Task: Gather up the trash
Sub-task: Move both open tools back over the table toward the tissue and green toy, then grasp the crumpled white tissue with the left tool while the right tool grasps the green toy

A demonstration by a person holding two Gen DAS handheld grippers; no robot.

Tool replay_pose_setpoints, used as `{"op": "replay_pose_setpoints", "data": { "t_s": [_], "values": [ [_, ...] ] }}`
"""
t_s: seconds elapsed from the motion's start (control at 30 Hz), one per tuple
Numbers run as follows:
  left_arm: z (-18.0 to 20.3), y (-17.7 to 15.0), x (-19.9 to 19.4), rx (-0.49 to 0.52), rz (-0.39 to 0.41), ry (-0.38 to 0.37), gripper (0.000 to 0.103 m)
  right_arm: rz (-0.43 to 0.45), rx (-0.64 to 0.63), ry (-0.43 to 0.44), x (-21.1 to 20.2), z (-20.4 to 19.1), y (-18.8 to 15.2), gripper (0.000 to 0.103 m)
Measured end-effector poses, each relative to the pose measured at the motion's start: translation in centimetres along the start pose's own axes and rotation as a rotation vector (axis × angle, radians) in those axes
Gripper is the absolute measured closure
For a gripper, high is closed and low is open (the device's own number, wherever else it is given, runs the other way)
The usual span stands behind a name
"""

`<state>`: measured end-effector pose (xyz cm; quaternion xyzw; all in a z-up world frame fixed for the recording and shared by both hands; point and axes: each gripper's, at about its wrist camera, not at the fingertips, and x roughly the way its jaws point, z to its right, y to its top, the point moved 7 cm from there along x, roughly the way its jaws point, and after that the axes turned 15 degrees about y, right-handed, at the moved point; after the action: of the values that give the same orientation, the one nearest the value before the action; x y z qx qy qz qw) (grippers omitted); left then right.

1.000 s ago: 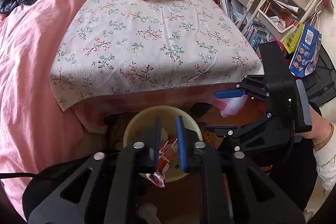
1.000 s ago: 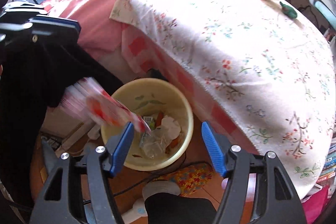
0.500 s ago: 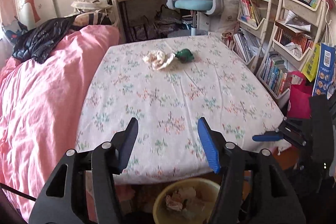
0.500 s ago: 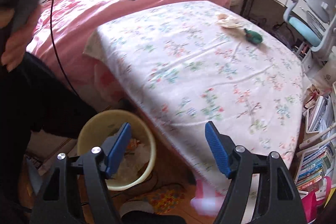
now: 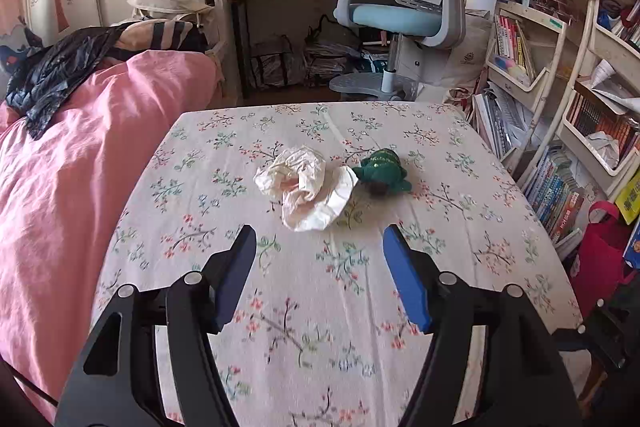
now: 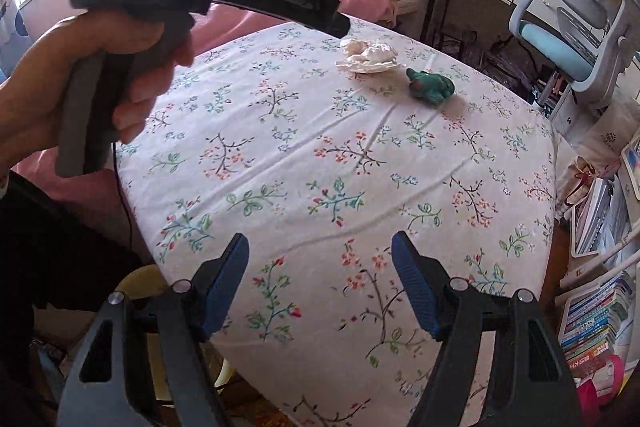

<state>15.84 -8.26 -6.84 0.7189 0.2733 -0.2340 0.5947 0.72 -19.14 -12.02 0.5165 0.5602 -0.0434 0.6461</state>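
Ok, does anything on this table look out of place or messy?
Yes: a crumpled white paper wad lies loose on the floral tablecloth, beside a small green turtle toy. Nothing looks spilled or damaged.

Green plush toy (image 5: 382,171) on floral tablecloth (image 5: 320,287) (pink bedding (image 5: 80,167) beside).

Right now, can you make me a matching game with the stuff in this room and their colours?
Things:
1. crumpled paper
2. toy turtle
3. chair seat
4. bed cover

Colours:
A. pink
B. white
C. light blue
D. green

Pairs: 1-B, 2-D, 3-C, 4-A
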Motion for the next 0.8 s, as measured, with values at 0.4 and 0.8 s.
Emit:
{"op": "replay_pose_setpoints", "data": {
  "t_s": [0.4, 0.8],
  "values": [
    [2.1, 2.4, 10.1, -0.008, -0.095, 0.032, 0.038, 0.021, 0.060, -0.010, 1.9, 4.7, 2.4, 0.031],
    [2.7, 4.3, 11.9, -0.033, -0.052, -0.181, 0.085, 0.035, 0.073, -0.023, 3.2, 6.6, 4.5, 0.032]
  ]
}}
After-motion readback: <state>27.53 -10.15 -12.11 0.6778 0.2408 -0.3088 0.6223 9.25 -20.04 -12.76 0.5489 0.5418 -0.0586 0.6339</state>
